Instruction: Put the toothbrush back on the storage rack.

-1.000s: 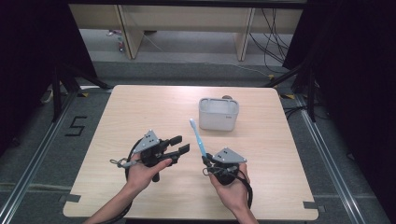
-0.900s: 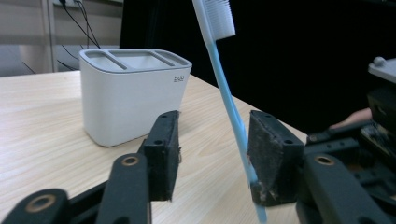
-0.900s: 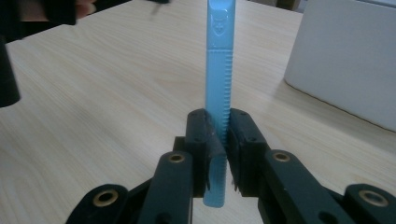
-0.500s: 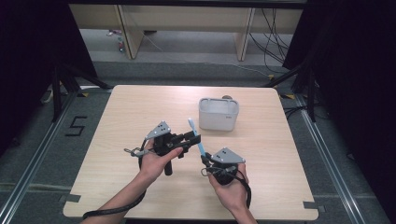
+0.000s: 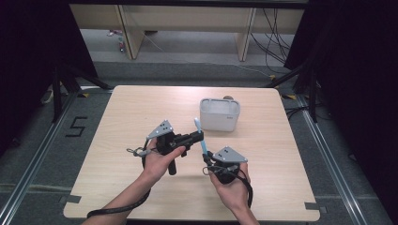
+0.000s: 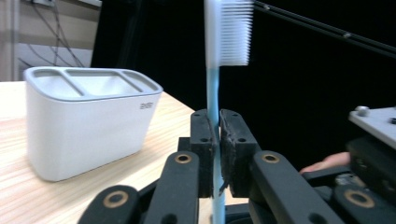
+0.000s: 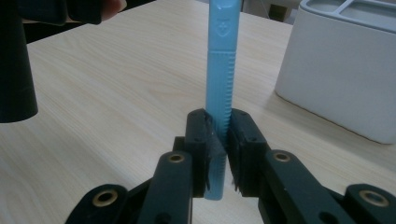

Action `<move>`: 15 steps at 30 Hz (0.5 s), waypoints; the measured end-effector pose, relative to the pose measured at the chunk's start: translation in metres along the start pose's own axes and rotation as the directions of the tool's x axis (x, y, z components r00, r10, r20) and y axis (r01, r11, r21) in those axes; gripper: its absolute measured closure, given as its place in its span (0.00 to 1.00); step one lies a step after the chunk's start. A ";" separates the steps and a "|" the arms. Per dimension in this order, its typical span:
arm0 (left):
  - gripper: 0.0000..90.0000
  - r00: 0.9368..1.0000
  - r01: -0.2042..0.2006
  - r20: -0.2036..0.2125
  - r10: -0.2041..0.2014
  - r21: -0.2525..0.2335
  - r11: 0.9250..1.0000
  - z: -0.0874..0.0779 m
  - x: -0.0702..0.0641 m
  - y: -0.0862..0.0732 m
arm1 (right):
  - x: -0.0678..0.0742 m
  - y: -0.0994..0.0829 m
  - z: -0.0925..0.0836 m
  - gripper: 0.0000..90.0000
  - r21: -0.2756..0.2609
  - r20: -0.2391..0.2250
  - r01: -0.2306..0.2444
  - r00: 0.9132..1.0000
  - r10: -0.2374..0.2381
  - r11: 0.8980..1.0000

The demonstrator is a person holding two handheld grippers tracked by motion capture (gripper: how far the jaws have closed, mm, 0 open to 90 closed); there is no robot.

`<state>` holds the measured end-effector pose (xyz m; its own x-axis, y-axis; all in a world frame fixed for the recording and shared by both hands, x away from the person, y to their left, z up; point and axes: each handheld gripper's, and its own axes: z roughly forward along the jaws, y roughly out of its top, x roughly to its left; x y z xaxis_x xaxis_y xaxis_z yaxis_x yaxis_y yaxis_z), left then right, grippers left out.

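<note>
Handover in progress: both tongs pinch the toothbrush (image 5: pixel 200 136) above the desk (image 5: pixel 131 112). Right tongs (image 7: pixel 217 140) grip its lower handle; left tongs (image 6: pixel 214 140) clamp the neck below the bristles. Placement outstanding. Holder (image 5: pixel 219 114), just beyond both tongs, appears empty (three compartments, floors hidden).

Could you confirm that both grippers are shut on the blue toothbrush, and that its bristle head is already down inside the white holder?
Not quite. Both the left gripper and the right gripper are shut on the blue toothbrush, but its bristle head is not inside the white holder. The left gripper view shows it up in the air, beside the holder.
</note>
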<state>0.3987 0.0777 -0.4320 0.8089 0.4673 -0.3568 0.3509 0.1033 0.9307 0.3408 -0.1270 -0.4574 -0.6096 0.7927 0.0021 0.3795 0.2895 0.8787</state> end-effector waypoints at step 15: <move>0.95 0.987 -0.155 -0.026 0.156 0.038 0.987 0.003 -0.014 -0.001 | 0.000 0.006 -0.005 0.71 -0.092 0.010 0.000 1.000 0.001 0.996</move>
<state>0.3882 0.0683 -0.4283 0.8412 0.5004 -0.2049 0.2387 -0.0036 0.9711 0.3399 -0.1278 -0.4500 -0.6019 0.7986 -0.0016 0.3137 0.2383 0.9191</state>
